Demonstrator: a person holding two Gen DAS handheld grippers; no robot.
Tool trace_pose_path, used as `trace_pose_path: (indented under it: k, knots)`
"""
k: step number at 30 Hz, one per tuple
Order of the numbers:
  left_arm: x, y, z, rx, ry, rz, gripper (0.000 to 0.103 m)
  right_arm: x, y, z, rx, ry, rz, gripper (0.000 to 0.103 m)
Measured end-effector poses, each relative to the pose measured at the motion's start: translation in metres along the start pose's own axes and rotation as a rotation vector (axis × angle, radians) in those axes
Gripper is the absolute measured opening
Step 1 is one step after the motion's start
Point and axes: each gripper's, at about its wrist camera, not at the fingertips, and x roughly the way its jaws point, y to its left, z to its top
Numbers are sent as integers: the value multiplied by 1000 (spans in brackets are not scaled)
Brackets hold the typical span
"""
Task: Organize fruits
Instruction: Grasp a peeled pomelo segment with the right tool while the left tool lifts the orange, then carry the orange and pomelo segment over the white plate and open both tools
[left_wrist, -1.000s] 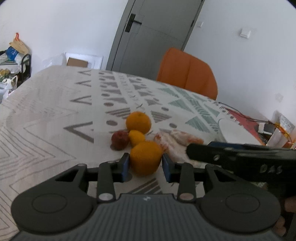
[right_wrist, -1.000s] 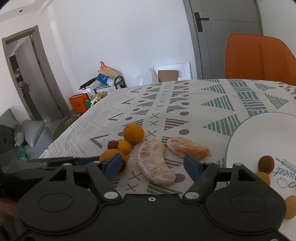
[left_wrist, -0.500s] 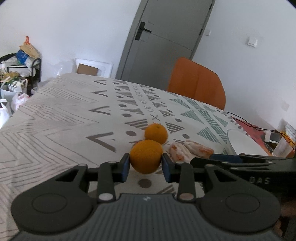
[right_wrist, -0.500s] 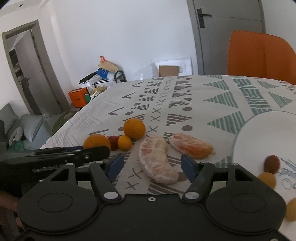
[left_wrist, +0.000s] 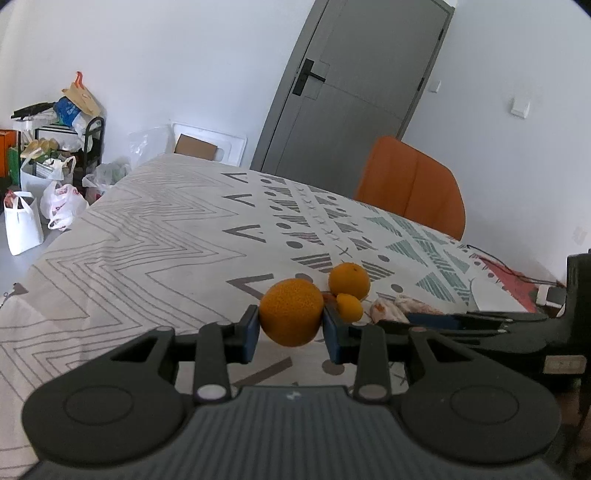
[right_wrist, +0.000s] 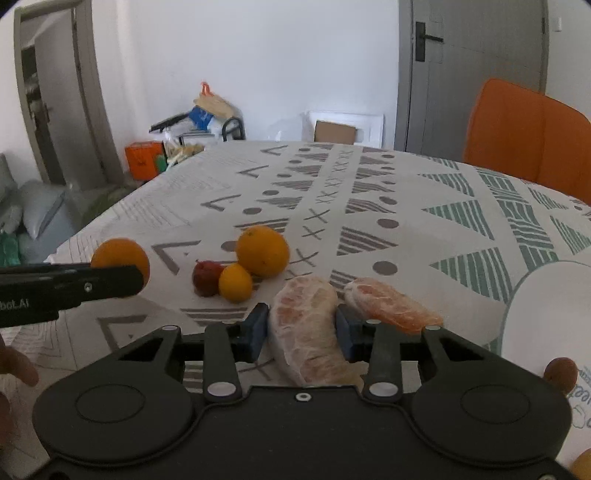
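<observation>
Fruit handling: left hand-held gripper (left_wrist: 291, 328) holds a firm orange (left_wrist: 291, 312) above the counter (left_wrist: 147, 236), while right hand-held gripper (right_wrist: 301, 334) closes on a soft, fragile peeled segment (right_wrist: 308, 332), best pinched lightly mid-body.

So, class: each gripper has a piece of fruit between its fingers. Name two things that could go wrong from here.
1. The left gripper holds the round orange above the tablecloth; it could slip out and roll away.
2. The right gripper squeezes the soft peeled half, which may get crushed or torn.
</observation>
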Motion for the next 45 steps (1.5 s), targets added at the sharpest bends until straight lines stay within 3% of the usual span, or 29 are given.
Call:
trace_pose_path:
  k: [7, 23, 31, 45]
  knots:
    - [-1, -11, 9, 47, 3, 4, 35, -40, -2, -6, 56, -97, 15, 37]
    - [17, -90, 19, 166, 8, -61, 35, -104, -81, -22, 209, -249, -82, 37]
    - [31, -137, 21, 248, 6, -98, 35, -118, -117, -33, 262, -287, -114, 37]
    - [67, -196, 12, 331, 69, -149, 35, -129, -175, -57, 368, -295, -163, 37]
